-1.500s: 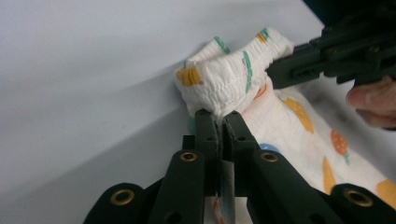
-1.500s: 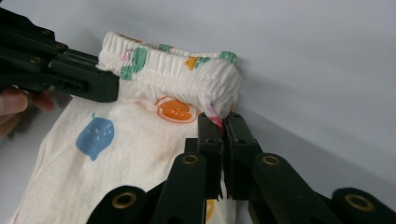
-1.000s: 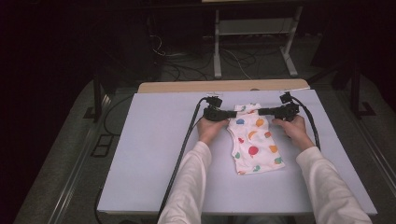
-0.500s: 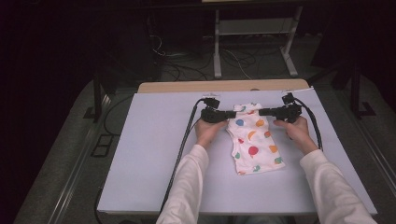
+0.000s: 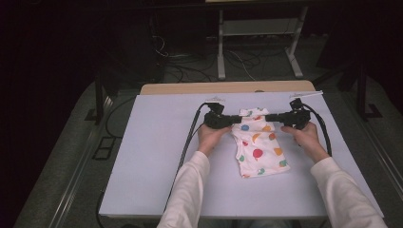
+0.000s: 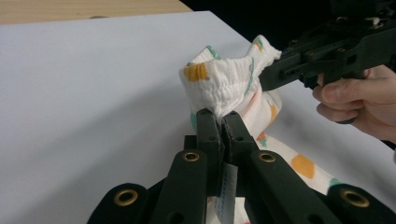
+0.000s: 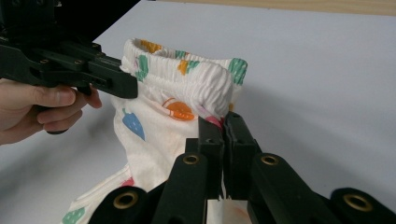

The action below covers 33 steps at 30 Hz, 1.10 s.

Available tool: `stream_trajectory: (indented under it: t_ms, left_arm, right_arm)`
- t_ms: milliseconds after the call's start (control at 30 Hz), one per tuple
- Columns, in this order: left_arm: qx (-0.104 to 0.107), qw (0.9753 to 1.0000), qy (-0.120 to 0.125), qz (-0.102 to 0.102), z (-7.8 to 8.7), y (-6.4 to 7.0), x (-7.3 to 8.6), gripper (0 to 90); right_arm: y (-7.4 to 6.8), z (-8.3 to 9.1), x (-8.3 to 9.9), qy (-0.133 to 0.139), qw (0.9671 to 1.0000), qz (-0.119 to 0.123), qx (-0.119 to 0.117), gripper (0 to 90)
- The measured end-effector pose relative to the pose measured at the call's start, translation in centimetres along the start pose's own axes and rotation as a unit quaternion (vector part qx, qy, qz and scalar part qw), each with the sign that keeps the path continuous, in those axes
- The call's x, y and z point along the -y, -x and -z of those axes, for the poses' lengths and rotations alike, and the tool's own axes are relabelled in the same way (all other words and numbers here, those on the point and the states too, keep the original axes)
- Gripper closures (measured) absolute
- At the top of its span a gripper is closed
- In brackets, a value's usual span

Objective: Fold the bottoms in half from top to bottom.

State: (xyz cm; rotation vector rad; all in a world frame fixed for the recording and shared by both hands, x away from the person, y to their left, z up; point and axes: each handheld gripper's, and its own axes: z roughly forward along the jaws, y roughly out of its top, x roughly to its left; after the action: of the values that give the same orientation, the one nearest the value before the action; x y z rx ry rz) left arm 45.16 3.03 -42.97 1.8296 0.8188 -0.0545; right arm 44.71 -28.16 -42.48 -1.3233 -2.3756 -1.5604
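From the high view, a small white garment (image 5: 259,145) printed with coloured shapes lay on the white bench (image 5: 152,156), right of its middle and toward the far edge. The left claw (image 5: 234,119) met the garment's top left corner, and the right claw (image 5: 267,117) met its top right corner, the two pointing at each other across the waistband. The upper edge of the cloth was raised between them, while the lower part lay flat on the bench, trailing toward the person. Each hand gripped its tool from behind, white sleeves (image 5: 187,190) coming in from the bottom, and black cables (image 5: 187,142) ran from both tools.

In the left gripper view, the left claw (image 6: 221,122) was closed tight on a fold of the garment (image 6: 224,86), its jaws pinched together with cloth bunched just above the tips. A white label (image 6: 227,189) hung between the arms below. The right claw (image 6: 268,74) touched the far side of the elastic band, held by a hand (image 6: 359,100).

In the right gripper view, the right claw (image 7: 223,126) was likewise clamped on the garment (image 7: 163,116), just under the gathered waistband. The left claw (image 7: 128,86) bit the band's other end, with a hand (image 7: 42,109) behind it.
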Motion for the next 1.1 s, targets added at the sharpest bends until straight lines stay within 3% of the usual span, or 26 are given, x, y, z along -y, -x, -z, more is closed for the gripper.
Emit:
stream_trajectory:
  t_ms: [367,733,1100]
  left_arm:
    - [0.015,0.9998,0.005,-0.009,0.3,1.1,0.5,86.8]
    - [0.023,0.9996,-0.005,-0.017,0.7,2.2,1.2,86.7]
    - [0.035,0.9993,-0.002,-0.015,1.0,2.8,2.0,86.7]
  right_arm:
    - [-0.6,1.3,0.7,0.005,0.9999,-0.004,-0.012,86.0]
    - [-1.2,2.0,1.7,0.006,0.9997,-0.005,-0.021,86.0]
    - [-1.9,2.6,2.4,-0.007,0.9996,0.002,-0.028,86.0]
